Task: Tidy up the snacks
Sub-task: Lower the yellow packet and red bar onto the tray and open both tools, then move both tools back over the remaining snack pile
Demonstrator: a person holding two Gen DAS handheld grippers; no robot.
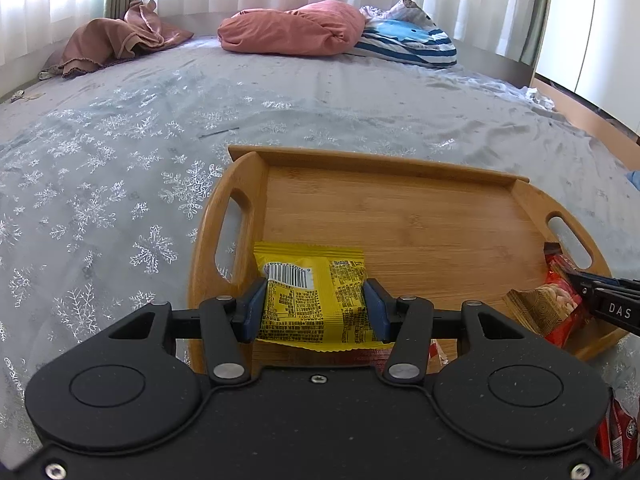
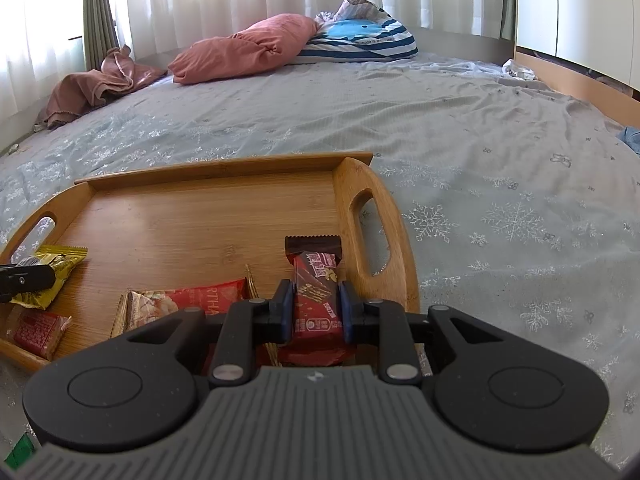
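A wooden tray [image 1: 400, 200] with two handle slots lies on the bed; it also shows in the right wrist view [image 2: 200, 208]. My left gripper [image 1: 316, 304] is shut on a yellow snack packet [image 1: 312, 292] over the tray's near left corner. The packet also shows in the right wrist view [image 2: 48, 276]. My right gripper [image 2: 316, 308] is shut on a red and brown snack bar [image 2: 316, 292] over the tray's near right side. A red and gold packet [image 2: 176, 308] lies in the tray beside it, also seen in the left wrist view [image 1: 548, 308]. A small red packet [image 2: 38, 330] lies at the tray's near left.
The tray sits on a grey snowflake bedspread [image 2: 500, 208]. A pink pillow [image 1: 292, 28], a striped blue cushion [image 1: 408, 44] and a brown cloth [image 1: 116, 40] lie at the far end by white curtains. Another red packet [image 1: 618, 436] lies on the bed near the tray.
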